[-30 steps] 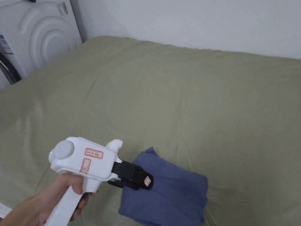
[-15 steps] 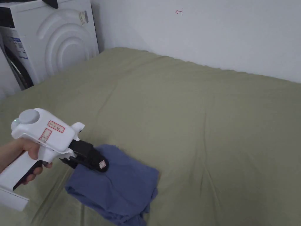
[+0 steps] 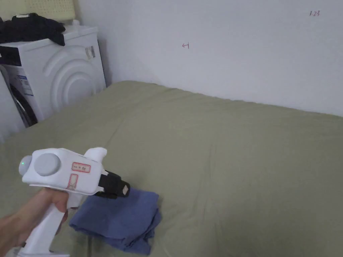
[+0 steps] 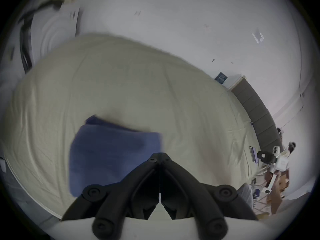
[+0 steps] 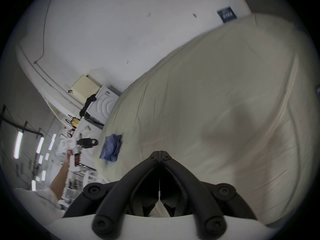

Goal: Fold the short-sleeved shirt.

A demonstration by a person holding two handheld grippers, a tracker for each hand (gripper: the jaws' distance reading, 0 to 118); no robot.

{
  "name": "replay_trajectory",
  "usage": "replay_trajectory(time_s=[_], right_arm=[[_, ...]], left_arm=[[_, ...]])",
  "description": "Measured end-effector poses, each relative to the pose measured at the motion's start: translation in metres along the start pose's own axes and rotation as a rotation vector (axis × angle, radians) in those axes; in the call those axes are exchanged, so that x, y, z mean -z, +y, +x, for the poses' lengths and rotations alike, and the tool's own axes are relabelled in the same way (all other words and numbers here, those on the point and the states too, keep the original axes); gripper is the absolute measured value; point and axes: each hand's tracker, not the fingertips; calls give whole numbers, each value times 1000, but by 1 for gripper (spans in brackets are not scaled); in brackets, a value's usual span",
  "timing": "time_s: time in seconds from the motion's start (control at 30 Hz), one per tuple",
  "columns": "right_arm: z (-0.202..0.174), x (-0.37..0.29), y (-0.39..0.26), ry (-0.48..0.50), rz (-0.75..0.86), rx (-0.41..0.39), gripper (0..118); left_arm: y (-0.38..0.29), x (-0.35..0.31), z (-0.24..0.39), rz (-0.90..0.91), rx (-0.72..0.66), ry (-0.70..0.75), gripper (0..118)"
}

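Head view puts your left gripper (image 3: 124,190) at the lower left of the frame, jaws pressed together on nothing, its tip over the upper edge of one folded blue short-sleeved shirt (image 3: 117,221) lying on the olive-green bed (image 3: 234,160); whether it touches the cloth you cannot tell. A washing machine (image 3: 63,80) stands at the upper left with dark clothes (image 3: 30,28) heaped on top. The left gripper view adds what the head view lacks: a grey padded headboard (image 4: 259,112) along the right edge, and the meeting jaws low in the frame. Your right gripper (image 5: 160,152) appears in its own view, jaws likewise closed and empty above bare sheet, well apart from the shirt at centre left.
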Motion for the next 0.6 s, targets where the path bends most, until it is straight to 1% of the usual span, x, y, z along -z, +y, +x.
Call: replay_trajectory(time_s=[0.03, 0.1, 0.13, 0.17, 0.2, 0.23, 0.27, 0.33, 0.4, 0.43, 0.47, 0.53, 0.57, 0.6], right_arm=[[-8, -7, 3, -54, 40, -65, 1], [-21, -17, 7, -157, 95, -181, 1], [-29, -21, 9, -218, 120, -244, 1], [-36, -25, 11, -288, 146, -300, 1], [-45, -29, 11, -354, 196, -374, 1], [-53, -32, 10, -404, 256, -442, 1], [-59, -35, 9, -444, 291, -476, 1], [-71, -46, 3, -481, 396, -554, 1], [-78, -53, -4, -516, 438, -591, 1], [-81, -58, -6, -516, 451, -597, 1], [-83, -66, -10, -498, 454, -590, 1], [-87, -77, -15, -488, 485, -565, 1], [-89, -82, -18, -494, 492, -558, 1], [-90, -87, -20, -505, 497, -549, 1]], left_arm=[[-9, -3, 27, 35, 24, -25, 0], [-20, -4, 79, 123, -10, -66, 0], [-31, -6, 111, 192, 0, -53, 0], [-41, -8, 139, 254, 26, -22, 0], [-48, -5, 167, 301, 88, -20, 0], [-59, -6, 197, 361, 140, 56, 0], [-70, -8, 220, 450, 179, 118, 0], [-93, -5, 269, 563, 233, 151, 0], [-106, -1, 296, 619, 275, 178, 0], [-110, 0, 306, 617, 307, 190, 0], [-114, -1, 320, 626, 318, 227, 0], [-122, -4, 334, 637, 371, 212, 0], [-126, -8, 338, 646, 373, 218, 0], [-132, -15, 342, 671, 356, 194, 0]])
